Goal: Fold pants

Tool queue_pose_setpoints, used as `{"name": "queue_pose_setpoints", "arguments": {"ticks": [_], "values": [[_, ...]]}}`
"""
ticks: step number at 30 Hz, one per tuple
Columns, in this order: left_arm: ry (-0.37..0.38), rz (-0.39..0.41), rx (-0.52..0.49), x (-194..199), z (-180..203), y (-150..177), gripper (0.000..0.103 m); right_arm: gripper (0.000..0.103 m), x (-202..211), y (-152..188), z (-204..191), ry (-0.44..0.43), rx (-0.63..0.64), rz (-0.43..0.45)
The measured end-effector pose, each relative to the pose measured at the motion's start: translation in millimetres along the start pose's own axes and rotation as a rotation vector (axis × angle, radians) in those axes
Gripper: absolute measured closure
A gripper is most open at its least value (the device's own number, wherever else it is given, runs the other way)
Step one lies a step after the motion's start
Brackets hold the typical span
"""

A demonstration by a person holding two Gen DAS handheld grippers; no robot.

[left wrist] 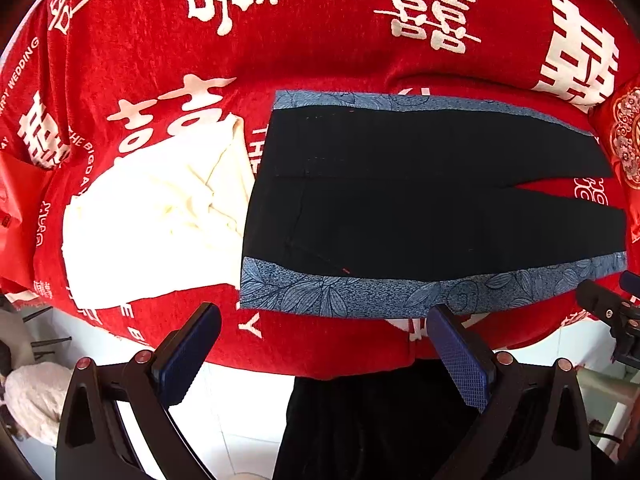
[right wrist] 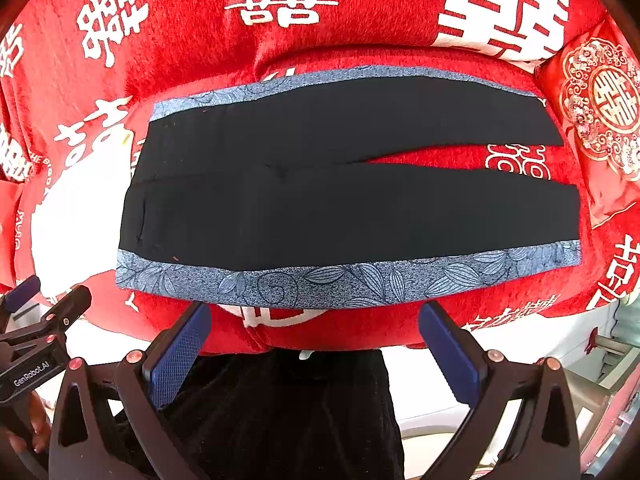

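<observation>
Looking down both wrist cameras, I see the pants [left wrist: 420, 200] spread flat on the red cloth [left wrist: 320, 40], waistband to my left and the two legs running off to the right. They are black with a blue leaf-print stripe [right wrist: 340, 280] along each outer side. The legs lie close together, parting into a narrow wedge toward the cuffs where the red shows through.

My left gripper [left wrist: 324, 344] hovers off the near edge of the cloth, below the waist end of the near stripe. Its jaws are spread wide and hold nothing. My right gripper [right wrist: 314, 340] sits likewise off the near edge, lined up with the middle of the near leg, jaws wide apart and empty too. Neither touches the pants.

A white garment [left wrist: 160, 216] lies crumpled just left of the waistband, touching it or slightly under it; I cannot tell which. A red cushion [right wrist: 600, 112] with a gold pattern sits just beyond the cuffs on the right.
</observation>
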State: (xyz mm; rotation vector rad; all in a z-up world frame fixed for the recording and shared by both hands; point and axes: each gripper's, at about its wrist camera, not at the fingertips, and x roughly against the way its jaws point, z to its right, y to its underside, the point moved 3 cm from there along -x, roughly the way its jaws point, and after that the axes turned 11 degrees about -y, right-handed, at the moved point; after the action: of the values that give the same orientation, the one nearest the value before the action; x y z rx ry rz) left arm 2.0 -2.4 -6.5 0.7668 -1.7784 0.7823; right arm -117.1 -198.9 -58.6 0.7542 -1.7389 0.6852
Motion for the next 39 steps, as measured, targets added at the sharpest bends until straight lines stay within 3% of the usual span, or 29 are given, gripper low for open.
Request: {"name": "queue_pose_setpoints", "arguments": {"ticks": [26,39], "values": [[-0.039,0.026,0.006,10.9,9.5,-5.0,0.000,0.000,5.4,-5.9,6.0,-0.006,0.019,0.017],[-0.055,0.030,0.023,28.0,31.6,2.9,0.000,0.000,18.3,-7.5,32.2,-0.024,0.043,0.028]]}}
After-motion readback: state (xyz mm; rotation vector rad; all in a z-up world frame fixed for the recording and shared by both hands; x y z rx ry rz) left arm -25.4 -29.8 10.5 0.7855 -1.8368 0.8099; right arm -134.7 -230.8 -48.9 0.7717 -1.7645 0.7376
